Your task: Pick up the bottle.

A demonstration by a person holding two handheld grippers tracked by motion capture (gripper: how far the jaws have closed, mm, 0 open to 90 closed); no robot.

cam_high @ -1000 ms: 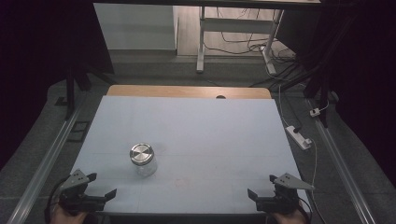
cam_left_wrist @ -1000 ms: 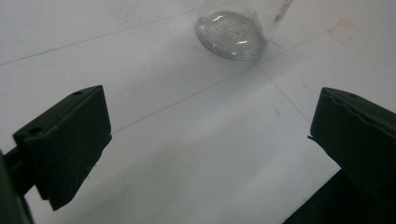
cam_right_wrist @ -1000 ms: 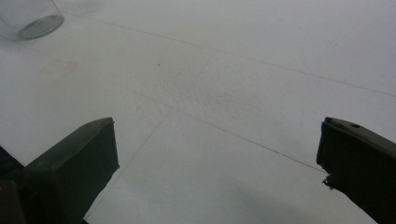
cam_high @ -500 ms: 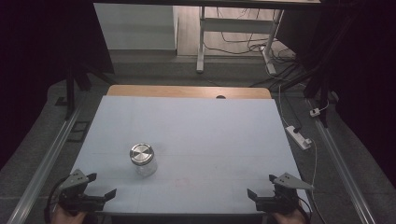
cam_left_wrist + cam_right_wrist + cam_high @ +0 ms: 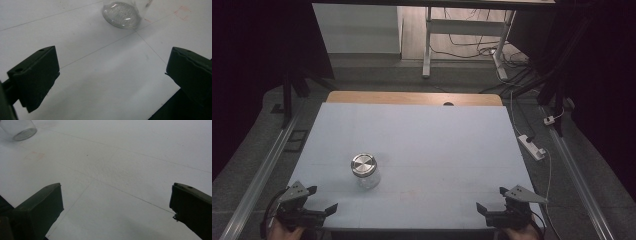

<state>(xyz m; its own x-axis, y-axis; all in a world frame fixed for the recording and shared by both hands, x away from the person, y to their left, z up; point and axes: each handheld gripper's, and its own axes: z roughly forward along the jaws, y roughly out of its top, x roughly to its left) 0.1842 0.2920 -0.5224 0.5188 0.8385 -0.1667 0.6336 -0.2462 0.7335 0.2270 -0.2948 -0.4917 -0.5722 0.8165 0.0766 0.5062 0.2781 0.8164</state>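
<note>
Nothing has moved since the earlier frames: the left gripper (image 5: 323,200) and right gripper (image 5: 490,201) stay at the tabletop's (image 5: 442,135) near edge, fingers (image 5: 35,77) spread and empty. The glass jar (image 5: 365,171) stands upright just ahead of the left gripper, well apart from the right. Bare tabletop lies open around it.

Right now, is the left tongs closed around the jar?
No: the left tongs stands open at the table's near edge, apart from the jar.

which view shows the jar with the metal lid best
The high view: the whole jar shows, lid on top, standing on the table. The left gripper view catches just its glass base; the right gripper view only a cropped bottom corner.
</note>
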